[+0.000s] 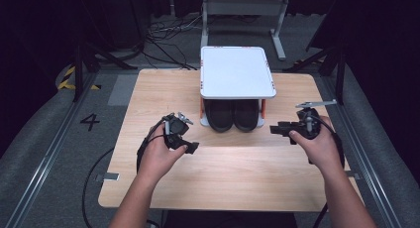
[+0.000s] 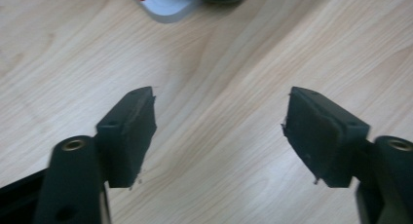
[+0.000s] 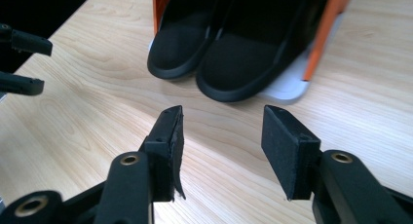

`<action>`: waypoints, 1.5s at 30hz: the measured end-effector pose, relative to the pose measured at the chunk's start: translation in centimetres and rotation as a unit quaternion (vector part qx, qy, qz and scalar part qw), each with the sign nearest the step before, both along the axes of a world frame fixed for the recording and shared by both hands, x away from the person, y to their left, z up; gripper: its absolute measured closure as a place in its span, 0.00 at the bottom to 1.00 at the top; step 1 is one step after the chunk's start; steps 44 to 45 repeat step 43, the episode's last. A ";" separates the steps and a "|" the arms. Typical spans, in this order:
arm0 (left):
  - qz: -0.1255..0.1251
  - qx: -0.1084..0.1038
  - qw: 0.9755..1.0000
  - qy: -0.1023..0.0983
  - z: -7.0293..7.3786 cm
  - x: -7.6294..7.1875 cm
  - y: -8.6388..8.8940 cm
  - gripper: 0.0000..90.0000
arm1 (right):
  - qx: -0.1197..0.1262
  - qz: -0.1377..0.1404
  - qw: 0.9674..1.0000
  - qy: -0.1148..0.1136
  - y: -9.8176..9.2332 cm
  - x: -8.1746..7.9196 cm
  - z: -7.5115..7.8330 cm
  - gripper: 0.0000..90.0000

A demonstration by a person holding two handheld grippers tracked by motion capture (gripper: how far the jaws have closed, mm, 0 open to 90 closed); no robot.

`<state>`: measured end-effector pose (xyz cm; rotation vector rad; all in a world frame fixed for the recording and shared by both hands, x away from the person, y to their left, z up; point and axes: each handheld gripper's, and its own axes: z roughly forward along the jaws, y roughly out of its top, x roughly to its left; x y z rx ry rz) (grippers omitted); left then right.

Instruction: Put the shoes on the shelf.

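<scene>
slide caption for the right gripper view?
Open right gripper faces two black shoes on the rack's lower shelf, nothing between its jaws.

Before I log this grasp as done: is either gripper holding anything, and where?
Nothing is held: left gripper and right gripper are open, off the shoes.

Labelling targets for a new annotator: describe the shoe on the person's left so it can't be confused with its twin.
On the wooden table stands a small white rack with orange posts. Two black shoes sit side by side on its lower shelf, toes towards the person. The left shoe is the one beside the rack's left post, nearer the left claw; its twin lies right of it.
</scene>
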<state>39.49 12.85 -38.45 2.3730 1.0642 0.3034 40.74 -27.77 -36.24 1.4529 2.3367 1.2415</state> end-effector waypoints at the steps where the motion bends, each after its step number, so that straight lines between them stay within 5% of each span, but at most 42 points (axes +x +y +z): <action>1: 0.002 -0.003 1.000 -0.004 0.3 -0.1 0.4 0.26 | 0.000 0.003 1.000 -0.008 -0.7 -0.1 0.1 0.56; 4: 0.006 -0.004 1.000 -0.008 0.6 -0.4 1.3 0.23 | -0.012 0.017 0.999 -0.031 -2.3 -0.3 0.3 0.53; 5: 0.007 -0.004 1.000 -0.008 0.9 -0.7 2.5 0.23 | -0.052 0.037 0.997 -0.043 -3.6 -0.4 0.2 0.40; 6: 0.005 -0.003 1.000 -0.009 0.9 -0.8 3.0 0.23 | -0.078 0.027 0.996 -0.035 -4.0 -0.6 0.1 0.32; 8: 0.005 0.000 1.000 -0.021 0.9 -1.1 4.6 0.19 | -0.110 0.023 0.993 -0.034 -5.1 -0.7 -0.2 0.29; 11: 0.016 0.017 0.999 -0.036 0.8 -1.5 6.3 0.19 | -0.106 0.030 0.993 -0.050 -6.2 -1.0 -0.4 0.19; 16: 0.062 0.019 0.997 -0.034 0.6 -1.6 9.0 0.19 | -0.140 0.076 0.985 -0.064 -8.3 -1.2 -1.1 0.24; 18: 0.059 0.024 0.997 -0.041 0.4 -1.4 9.6 0.19 | -0.137 0.068 0.986 -0.067 -9.1 -1.1 -1.5 0.25; 22: 0.044 0.041 0.997 -0.053 -0.2 -1.0 10.8 0.19 | -0.159 0.058 0.982 -0.084 -10.9 -0.8 -2.5 0.24; 27: 0.050 -0.003 0.997 -0.065 -1.1 -1.0 12.6 0.19 | -0.152 0.024 0.984 -0.086 -12.3 -0.4 -3.6 0.18; 31: 0.095 0.012 0.992 -0.077 -2.2 -1.0 13.9 0.19 | -0.153 -0.035 0.982 -0.109 -12.8 0.1 -4.6 0.18; 34: 0.141 0.020 0.987 -0.076 -3.1 -0.7 14.0 0.19 | -0.146 -0.038 0.983 -0.105 -12.7 0.6 -5.7 0.18; 35: 0.141 0.020 0.987 -0.076 -3.1 -0.7 14.0 0.19 | -0.146 -0.038 0.983 -0.105 -12.7 0.6 -5.7 0.18; 36: 0.178 0.007 0.981 -0.076 -3.5 -0.5 14.0 0.19 | -0.133 -0.051 0.985 -0.098 -12.7 0.9 -6.5 0.18; 37: 0.190 -0.004 0.979 -0.078 -3.8 -0.3 14.0 0.19 | -0.128 -0.061 0.985 -0.099 -12.6 1.1 -6.9 0.18; 42: 0.212 0.007 0.974 -0.084 -4.8 0.1 14.4 0.19 | -0.126 -0.077 0.984 -0.102 -12.3 1.7 -8.1 0.18; 45: 0.212 0.007 0.974 -0.084 -4.8 0.1 14.4 0.19 | -0.126 -0.077 0.984 -0.102 -12.3 1.7 -8.1 0.18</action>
